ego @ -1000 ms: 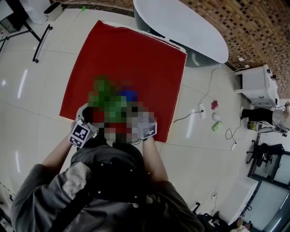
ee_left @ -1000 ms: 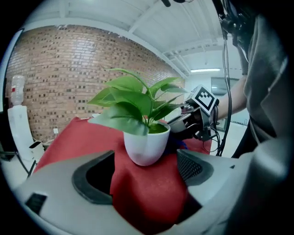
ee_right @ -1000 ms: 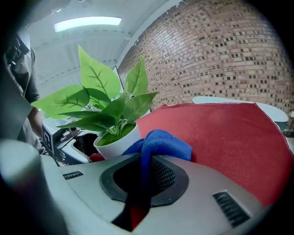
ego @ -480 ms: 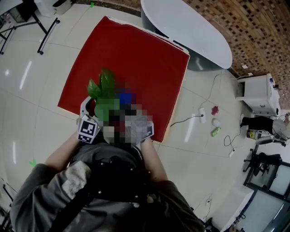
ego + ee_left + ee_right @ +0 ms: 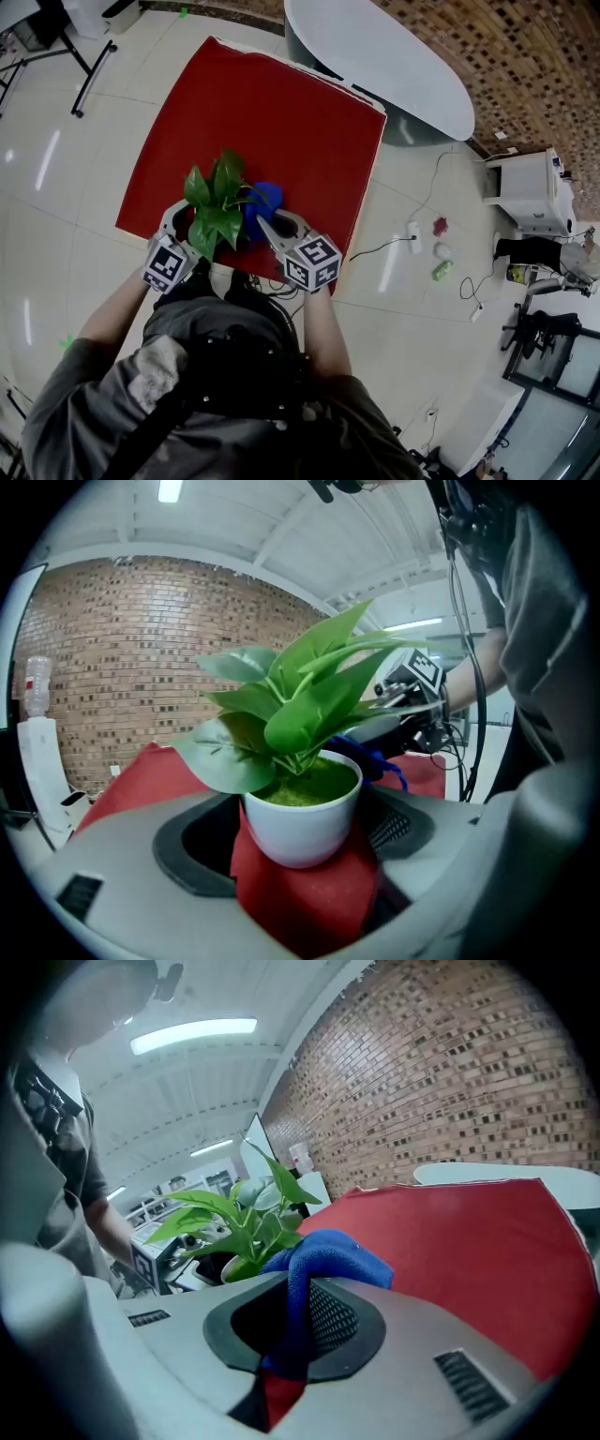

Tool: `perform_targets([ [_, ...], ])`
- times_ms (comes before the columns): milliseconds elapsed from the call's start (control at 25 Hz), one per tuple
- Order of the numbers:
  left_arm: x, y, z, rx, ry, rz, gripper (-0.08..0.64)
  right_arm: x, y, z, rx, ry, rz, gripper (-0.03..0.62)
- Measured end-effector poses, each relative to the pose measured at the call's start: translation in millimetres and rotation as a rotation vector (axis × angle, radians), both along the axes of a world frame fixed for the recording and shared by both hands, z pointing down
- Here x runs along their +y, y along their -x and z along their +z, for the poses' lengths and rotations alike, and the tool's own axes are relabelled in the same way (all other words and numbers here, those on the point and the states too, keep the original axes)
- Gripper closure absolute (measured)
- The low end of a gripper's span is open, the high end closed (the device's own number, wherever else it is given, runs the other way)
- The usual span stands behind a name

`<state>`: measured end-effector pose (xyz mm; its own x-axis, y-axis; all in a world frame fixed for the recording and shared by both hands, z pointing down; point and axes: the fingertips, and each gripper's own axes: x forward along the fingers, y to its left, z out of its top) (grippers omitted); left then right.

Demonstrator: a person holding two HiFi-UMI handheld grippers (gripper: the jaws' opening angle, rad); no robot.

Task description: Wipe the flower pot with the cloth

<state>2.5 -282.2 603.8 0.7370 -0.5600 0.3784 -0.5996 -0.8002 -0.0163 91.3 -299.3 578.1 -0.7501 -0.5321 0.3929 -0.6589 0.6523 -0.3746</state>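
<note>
A leafy green plant [image 5: 216, 200] grows in a white flower pot [image 5: 302, 821] that sits near the front edge of the red mat [image 5: 281, 122]. My left gripper [image 5: 180, 239] has its jaws on either side of the pot [image 5: 300, 855], shut on it from the left. A blue cloth [image 5: 265, 200] is bunched just right of the plant, up against the leaves. My right gripper [image 5: 272, 230] is shut on this blue cloth [image 5: 319, 1258], which hangs down between the jaws [image 5: 292, 1330]. In the right gripper view the plant [image 5: 246, 1222] stands just beyond the cloth.
The red mat lies on a glossy tiled floor [image 5: 66, 187]. A pale oval table [image 5: 375, 56] stands beyond the mat's far right corner. A power strip with cables [image 5: 416, 231], small toys [image 5: 441, 248] and a white cabinet [image 5: 525, 178] are on the right.
Both grippers stay at the mat's near edge around the plant. The left gripper has shifted slightly left and back; the cloth stays beside the leaves.
</note>
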Motion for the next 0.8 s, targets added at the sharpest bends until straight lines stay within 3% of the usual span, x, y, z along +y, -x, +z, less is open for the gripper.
perform_targets([
  [160, -2.0, -1.2, 1.6, 0.002, -0.002, 0.1, 0.126, -6.1, 22.7, 6.5, 0.002, 0.009, -0.054, 0.535],
  [440, -10.0, -0.1, 5.5, 0.017, 0.032, 0.208, 0.124, -27.0, 31.0, 27.8, 0.002, 0.047, -0.027, 0.535],
  [640, -17.5, 3.9, 10.1, -0.007, 0.034, 0.315, 0.124, -44.4, 37.2, 50.3, 0.064, 0.069, -0.01, 0.535],
  [800, -23.2, 3.0, 11.1, -0.014, 0.04, 0.383, 0.123, -52.9, 36.5, 66.4, 0.179, 0.045, 0.005, 0.535],
])
